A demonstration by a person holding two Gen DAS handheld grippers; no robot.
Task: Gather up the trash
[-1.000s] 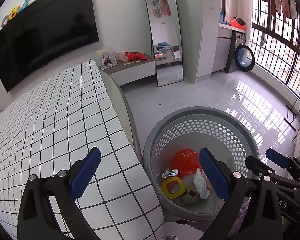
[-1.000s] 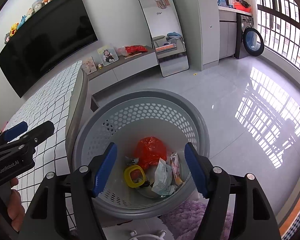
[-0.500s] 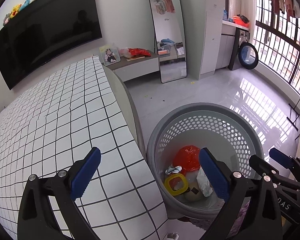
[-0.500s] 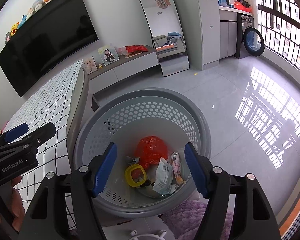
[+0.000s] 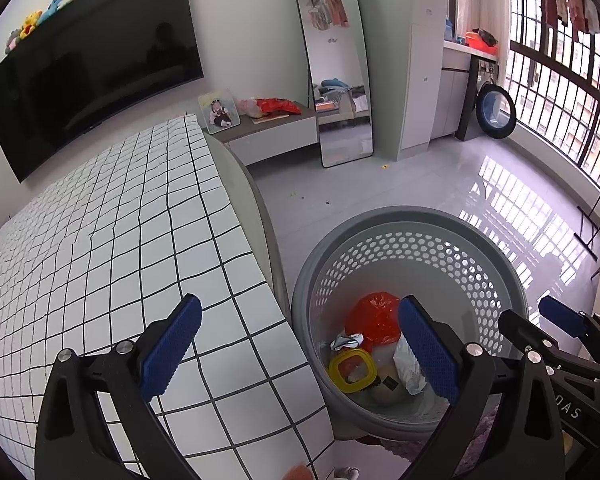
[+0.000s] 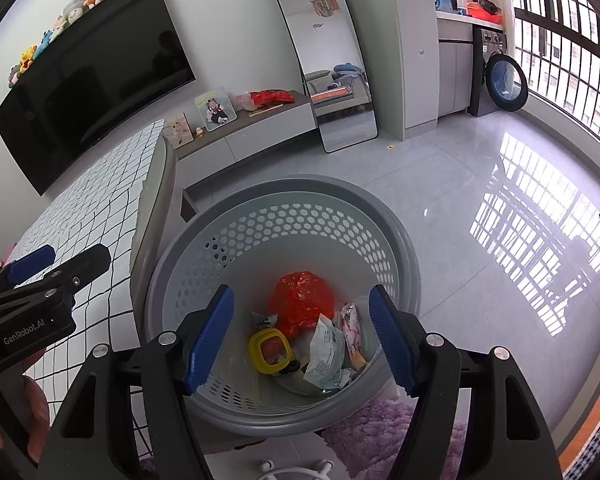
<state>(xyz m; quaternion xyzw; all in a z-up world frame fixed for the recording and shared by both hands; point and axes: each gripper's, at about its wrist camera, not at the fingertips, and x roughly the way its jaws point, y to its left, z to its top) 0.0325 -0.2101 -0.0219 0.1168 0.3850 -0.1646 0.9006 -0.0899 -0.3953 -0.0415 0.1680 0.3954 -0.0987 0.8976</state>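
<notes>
Grey perforated plastic basket (image 6: 284, 216) is sitting beside the bed, holding a red crumpled bag (image 6: 303, 303); left gripper (image 5: 300, 354) and right gripper (image 6: 300, 338) are hovering wide and empty; better scanning elsewhere for strays.

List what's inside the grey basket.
The grey basket holds a red plastic bag, a yellow square ring, a white wrapper and a pink packet. Anything beneath them is covered.

A black television (image 5: 88, 76) hangs beside a leaning mirror (image 5: 336, 60).
</notes>
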